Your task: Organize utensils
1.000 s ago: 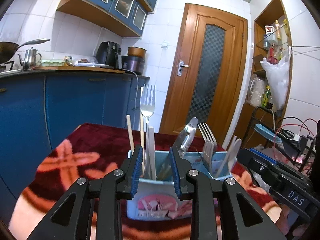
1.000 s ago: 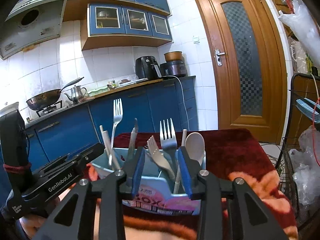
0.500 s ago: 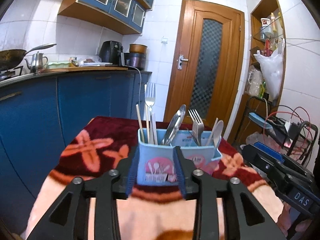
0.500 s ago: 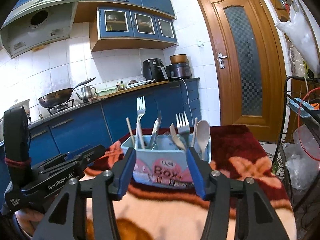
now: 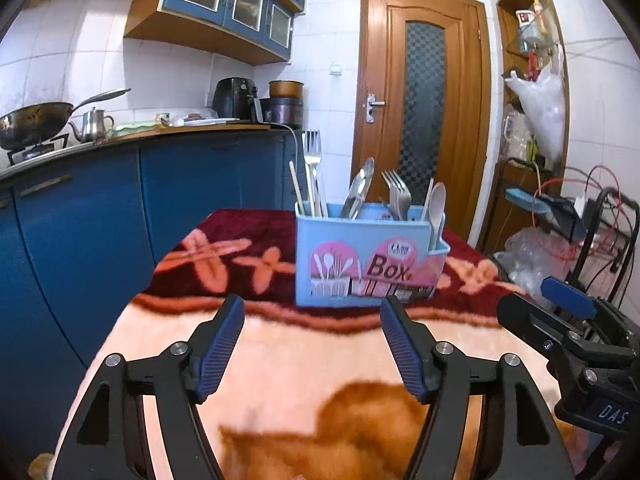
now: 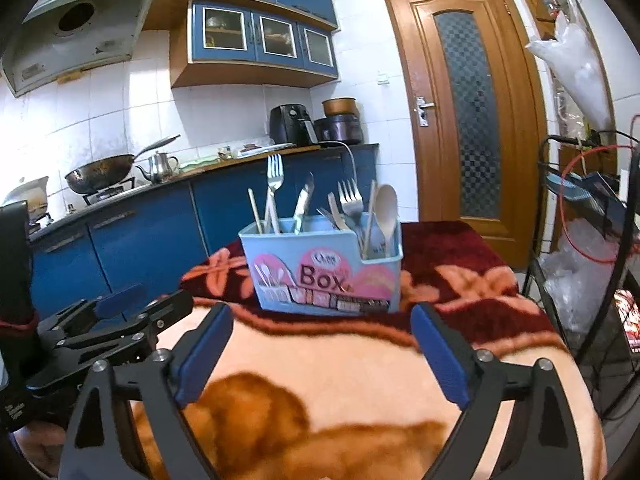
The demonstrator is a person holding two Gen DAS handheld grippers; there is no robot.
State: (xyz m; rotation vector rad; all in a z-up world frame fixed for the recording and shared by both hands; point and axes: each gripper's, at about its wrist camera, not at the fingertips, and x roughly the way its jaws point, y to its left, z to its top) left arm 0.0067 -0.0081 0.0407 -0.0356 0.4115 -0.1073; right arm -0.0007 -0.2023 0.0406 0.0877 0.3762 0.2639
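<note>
Utensil box: a light-blue plastic caddy (image 5: 368, 262), rectangular, with pink printed panels and the word "Box" on its front; it stands upright on the dark-red far part of the surface, apart from both grippers.
Contents: a tall metal fork (image 5: 311, 160) and pale chopsticks (image 5: 297, 188) at the left end; a shiny steel knife blade (image 5: 360, 190) leaning in the middle; shorter forks (image 5: 397, 194) and a pale spoon (image 5: 438, 200) towards the right, the spoon in the lower side compartment.
Surface: covered by a plush blanket (image 5: 320, 360), peach and orange near the cameras, maroon with peach flower shapes further off; fuzzy nap, soft rounded edges.
Left hand-held gripper (image 5: 312, 344): black frame, blue ribbed pads, fingers spread wide, nothing between them, hovering over the peach area in front of the box.
Right hand-held gripper (image 6: 322, 350): same build, also spread wide and empty, facing the box front.
Open room: bare blanket lies between the fingertips and the box.
Edges: blue cabinets (image 5: 100, 216) close on the left; a wire rack (image 6: 592, 248) with bags close on the right.
</note>
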